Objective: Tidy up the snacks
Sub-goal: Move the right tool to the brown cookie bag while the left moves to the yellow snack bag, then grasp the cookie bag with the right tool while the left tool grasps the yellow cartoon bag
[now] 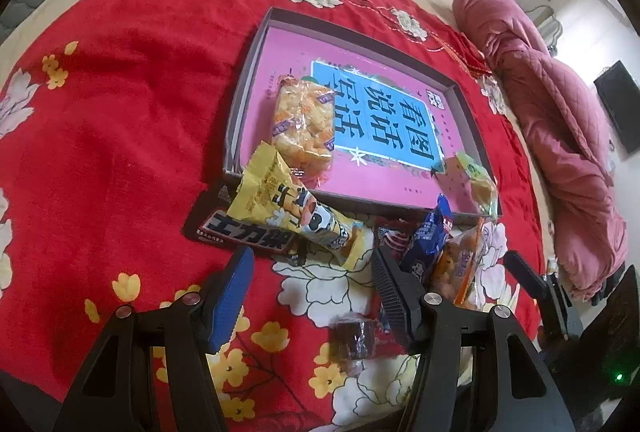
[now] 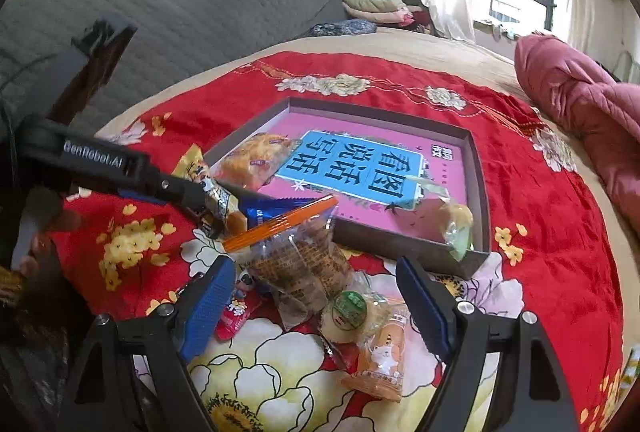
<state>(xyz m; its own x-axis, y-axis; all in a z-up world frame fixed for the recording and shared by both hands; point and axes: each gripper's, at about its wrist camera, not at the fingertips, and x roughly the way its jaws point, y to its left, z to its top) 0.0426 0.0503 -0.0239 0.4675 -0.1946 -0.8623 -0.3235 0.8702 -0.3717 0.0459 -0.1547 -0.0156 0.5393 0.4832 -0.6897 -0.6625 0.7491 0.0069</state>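
Now, your biggest piece is the shallow box [image 2: 478, 192] beyond both tongs, stiff card with a low wall, pink inside under large Chinese characters on a blue panel; it already holds a clear bag of orange puffs [image 1: 303, 120] and a pale green-wrapped cake [image 2: 456, 222] in the corner nearest your right tongs; leave it where it lies.

Next, the clear cracker bag [image 2: 298, 264] with an orange seal lies ahead of and between the open pads of your right gripper [image 2: 316, 296], not yet pinched; judge it light, crinkly and slippery, its contents brittle, so take it by the body gently, or by the seal.

Your left gripper [image 1: 308, 284] also stands apart, empty, over the cloth; just ahead lies the yellow pack [image 1: 296, 208], soft and puffy, resting on a black bar [image 1: 240, 234] with bold white characters; grip the pack mid-length.

Smaller still, a round cake [image 2: 348, 314] with a green label and an orange cat-printed sachet [image 2: 382, 364] lie inside your right pads; "GenRobot.AI" reads on the left tongs' arm.
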